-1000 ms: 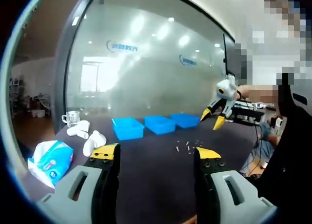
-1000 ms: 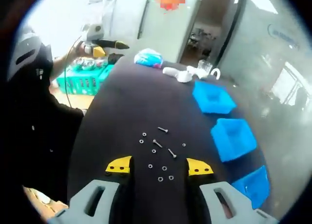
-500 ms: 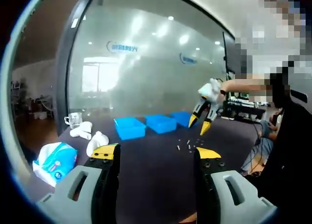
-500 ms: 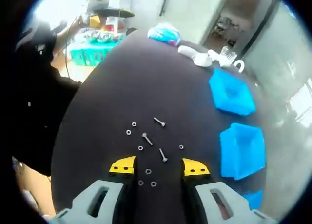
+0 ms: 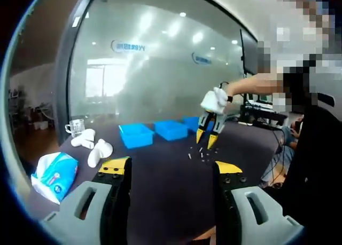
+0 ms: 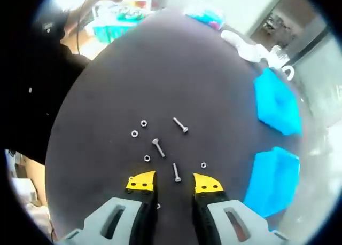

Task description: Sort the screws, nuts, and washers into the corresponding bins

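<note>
Right gripper, jaws apart, hovers over a screw among scattered nuts; blue bins right. Left gripper jaws apart.

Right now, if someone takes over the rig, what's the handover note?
Right gripper: open, empty, poised low over the loose hardware, a screw just ahead between its fingers.
Left gripper: open, empty, held back from the pile.
Screws, nuts and washers lie scattered on the dark table; two more screws sit further out, small nuts beside them.
Blue bins stand to the side; in the left gripper view they are three.
Done: no sorted hardware visible in the bins. Left: apparently everything.
</note>
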Demonstrator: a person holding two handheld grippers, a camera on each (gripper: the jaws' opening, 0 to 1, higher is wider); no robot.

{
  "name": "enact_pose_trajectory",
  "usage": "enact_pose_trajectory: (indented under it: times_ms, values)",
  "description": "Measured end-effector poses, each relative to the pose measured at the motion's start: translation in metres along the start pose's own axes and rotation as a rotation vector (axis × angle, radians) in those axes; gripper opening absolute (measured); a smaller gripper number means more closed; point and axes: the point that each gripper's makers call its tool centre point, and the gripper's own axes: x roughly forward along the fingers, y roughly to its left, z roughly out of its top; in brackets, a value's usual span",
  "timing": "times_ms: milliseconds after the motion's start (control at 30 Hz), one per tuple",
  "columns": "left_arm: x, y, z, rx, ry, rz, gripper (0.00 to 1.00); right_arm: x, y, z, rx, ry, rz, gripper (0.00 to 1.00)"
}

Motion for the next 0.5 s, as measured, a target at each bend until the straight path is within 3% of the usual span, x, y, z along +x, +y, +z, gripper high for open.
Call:
enact_pose_trajectory:
  times_ms: [333, 500]
  values:
    - [0.002, 0.000, -0.003, -0.007, 0.007, 0.000, 0.60, 0.015, -0.002, 0.000, -0.040, 0.037, 0.038, 0.15]
    - [0.001, 0.001, -0.003, -0.010, 0.008, 0.004, 0.60, 0.016, 0.004, -0.001, 0.017, 0.046, 0.100, 0.09]
